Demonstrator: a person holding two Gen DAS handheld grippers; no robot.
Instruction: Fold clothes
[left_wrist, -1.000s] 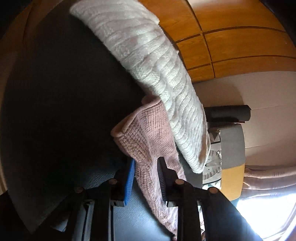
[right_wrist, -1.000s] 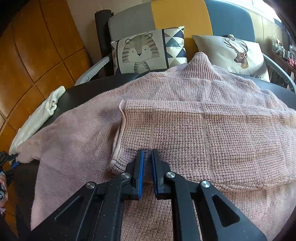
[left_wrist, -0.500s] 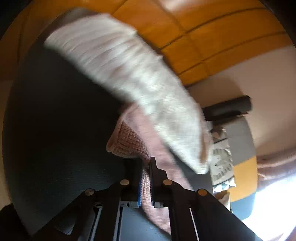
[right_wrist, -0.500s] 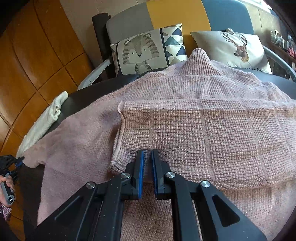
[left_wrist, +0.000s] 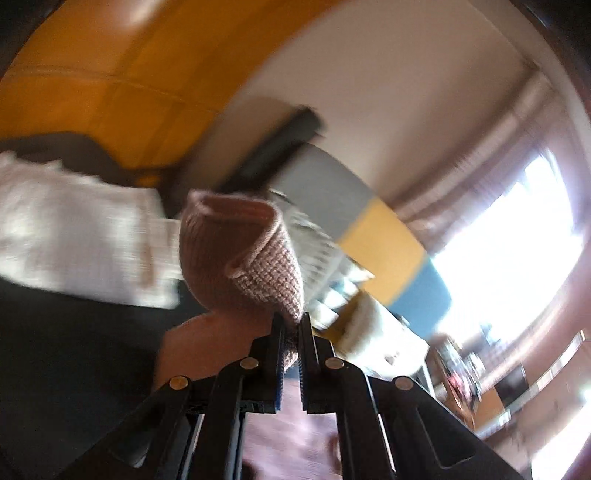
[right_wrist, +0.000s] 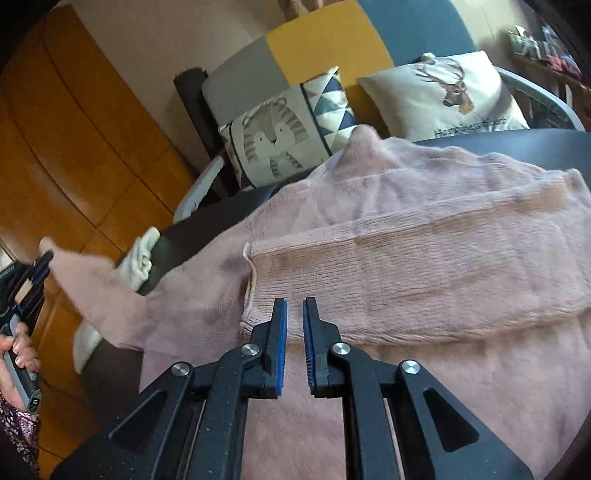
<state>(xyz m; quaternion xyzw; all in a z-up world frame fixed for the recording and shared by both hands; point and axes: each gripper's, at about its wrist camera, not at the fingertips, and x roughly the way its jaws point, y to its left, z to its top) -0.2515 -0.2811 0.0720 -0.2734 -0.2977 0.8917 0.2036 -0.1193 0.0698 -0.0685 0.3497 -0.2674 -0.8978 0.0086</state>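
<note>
A pink knit sweater (right_wrist: 424, 266) lies spread on a dark round table (right_wrist: 517, 142), with one sleeve folded across its body. My left gripper (left_wrist: 291, 325) is shut on the cuff of the other pink sleeve (left_wrist: 240, 258) and holds it lifted off the table; this shows at the left of the right wrist view (right_wrist: 85, 280). My right gripper (right_wrist: 294, 310) hovers just above the folded sleeve's cuff end, jaws slightly apart and holding nothing.
A cream knit garment (left_wrist: 74, 236) lies at the table's left edge (right_wrist: 140, 258). A sofa with a tiger cushion (right_wrist: 280, 129) and a deer cushion (right_wrist: 447, 96) stands behind the table. Orange wooden panels (right_wrist: 74, 147) line the left.
My left gripper closed on the pink sleeve cuff and lifted it up off the table. My right gripper pulled back and opened slightly above the folded sleeve.
</note>
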